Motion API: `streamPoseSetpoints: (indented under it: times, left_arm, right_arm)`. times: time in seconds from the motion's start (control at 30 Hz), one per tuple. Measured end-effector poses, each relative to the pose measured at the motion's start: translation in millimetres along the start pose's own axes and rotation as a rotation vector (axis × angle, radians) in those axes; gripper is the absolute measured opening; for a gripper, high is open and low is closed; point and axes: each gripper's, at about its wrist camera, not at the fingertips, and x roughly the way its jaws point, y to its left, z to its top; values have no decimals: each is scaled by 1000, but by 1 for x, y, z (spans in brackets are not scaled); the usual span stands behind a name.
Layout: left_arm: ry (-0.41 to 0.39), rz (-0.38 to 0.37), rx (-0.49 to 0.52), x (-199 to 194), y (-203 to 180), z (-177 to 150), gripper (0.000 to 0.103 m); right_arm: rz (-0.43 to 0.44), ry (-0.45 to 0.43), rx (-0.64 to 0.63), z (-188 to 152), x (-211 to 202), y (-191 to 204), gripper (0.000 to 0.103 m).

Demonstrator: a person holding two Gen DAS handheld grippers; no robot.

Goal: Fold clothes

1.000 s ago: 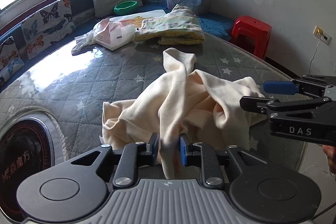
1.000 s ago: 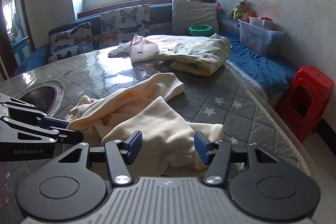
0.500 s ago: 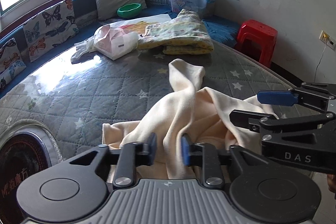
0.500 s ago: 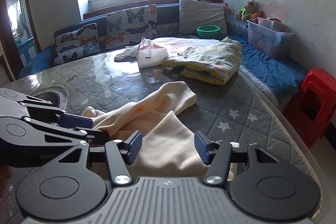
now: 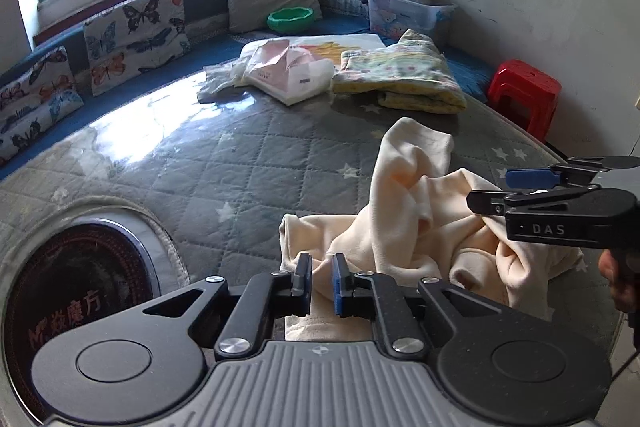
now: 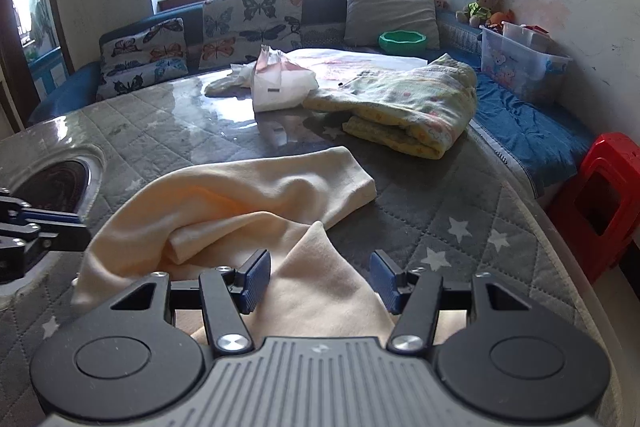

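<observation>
A crumpled cream garment (image 5: 408, 211) lies on the grey star-quilted table (image 5: 224, 163), with one sleeve end reaching toward the far side. My left gripper (image 5: 321, 281) is shut on a fold of its near edge, and cloth shows in the narrow gap between the blue pads. In the right wrist view the same garment (image 6: 248, 187) spreads ahead. My right gripper (image 6: 320, 279) stands open there, its jaws wide apart over a raised peak of cloth. From the left wrist view the right gripper (image 5: 490, 189) hovers over the garment's right side.
A folded floral blanket (image 6: 412, 107) and a pink-and-white bag (image 6: 280, 83) lie at the table's far side. A round dark inset (image 5: 76, 279) sits at the near left. A red stool (image 6: 608, 195) stands off the right edge. Butterfly cushions (image 6: 248, 19) and a plastic box (image 6: 520, 63) line the bench behind.
My left gripper has pulled its fold of the garment back and to the left, so the cloth bunches up on its right. The right gripper has stayed open and shifted over the cloth.
</observation>
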Motion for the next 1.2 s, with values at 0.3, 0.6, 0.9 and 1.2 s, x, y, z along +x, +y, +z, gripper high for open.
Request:
streamPoseSetpoints:
  times: [0.3,0.6,0.9,1.2]
  left_arm:
    - [-19,-92,-13,13,-13,29,62]
    - [-13,-136,-54,29,-15,49,75]
    - [32,-154,-10,55,-28,57,77]
    - [50,-229,-52,66,-17,46,12]
  right_arm:
    - [21,48,11,8,24,-9,37]
    - [61,77,22,11,34,-15,19]
    - [50,51,-5,12,25,-16,7]
    - [14,-15,-62,16,6,-14,6]
